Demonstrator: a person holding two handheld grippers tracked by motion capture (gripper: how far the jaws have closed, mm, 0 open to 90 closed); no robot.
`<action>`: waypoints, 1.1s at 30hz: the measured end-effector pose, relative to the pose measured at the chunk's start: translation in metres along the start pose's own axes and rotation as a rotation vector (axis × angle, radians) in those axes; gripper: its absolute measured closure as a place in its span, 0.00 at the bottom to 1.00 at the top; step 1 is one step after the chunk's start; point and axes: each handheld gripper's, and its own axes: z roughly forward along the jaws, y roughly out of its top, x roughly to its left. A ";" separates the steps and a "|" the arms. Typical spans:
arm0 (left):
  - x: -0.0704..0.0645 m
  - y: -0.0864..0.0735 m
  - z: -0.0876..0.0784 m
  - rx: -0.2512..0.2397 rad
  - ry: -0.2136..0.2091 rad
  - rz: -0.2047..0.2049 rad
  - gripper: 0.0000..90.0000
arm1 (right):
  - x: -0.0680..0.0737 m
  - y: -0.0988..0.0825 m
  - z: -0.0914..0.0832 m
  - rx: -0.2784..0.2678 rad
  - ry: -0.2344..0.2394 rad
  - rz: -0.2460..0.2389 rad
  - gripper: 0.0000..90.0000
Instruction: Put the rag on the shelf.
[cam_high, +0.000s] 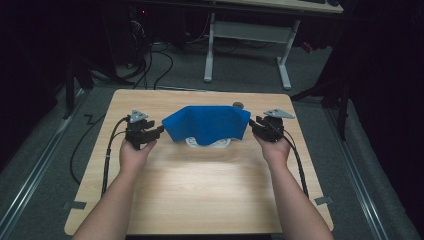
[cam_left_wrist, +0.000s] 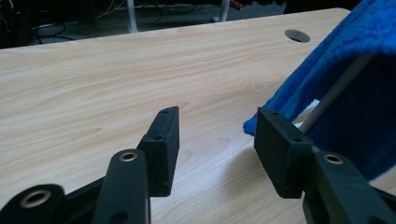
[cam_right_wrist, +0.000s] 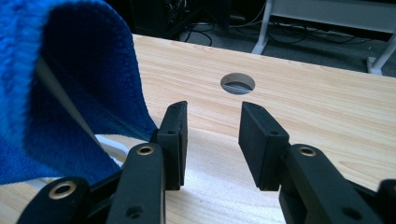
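A blue fleecy cloth (cam_high: 207, 125) hangs over a thin white rod frame (cam_left_wrist: 336, 88) on a white base (cam_high: 208, 143) at the table's middle. My left gripper (cam_high: 159, 131) is at the cloth's left end, open, its jaws empty; in the left gripper view (cam_left_wrist: 217, 116) the cloth's lower corner (cam_left_wrist: 327, 70) lies just beyond the right-hand jaw. My right gripper (cam_high: 252, 125) is at the cloth's right end, also open. In the right gripper view (cam_right_wrist: 214, 109) the cloth's edge (cam_right_wrist: 88, 60) hangs beside the left-hand jaw, outside the gap.
The wooden table (cam_high: 200, 200) has a round cable hole (cam_high: 238, 105) just behind the cloth, also seen as the hole (cam_right_wrist: 237, 83) ahead of my right jaws. A white desk frame (cam_high: 285, 60) and cables stand on the dark floor beyond.
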 end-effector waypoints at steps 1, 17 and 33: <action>0.000 -0.001 -0.001 -0.001 0.000 -0.001 0.56 | 0.000 -0.002 -0.002 -0.016 -0.001 0.001 0.70; -0.011 -0.032 -0.028 0.007 -0.013 0.020 0.55 | 0.012 -0.016 -0.038 -0.009 0.000 -0.083 0.65; -0.067 -0.083 -0.068 0.068 -0.113 0.065 0.52 | 0.067 -0.060 -0.097 -0.028 0.039 -0.180 0.56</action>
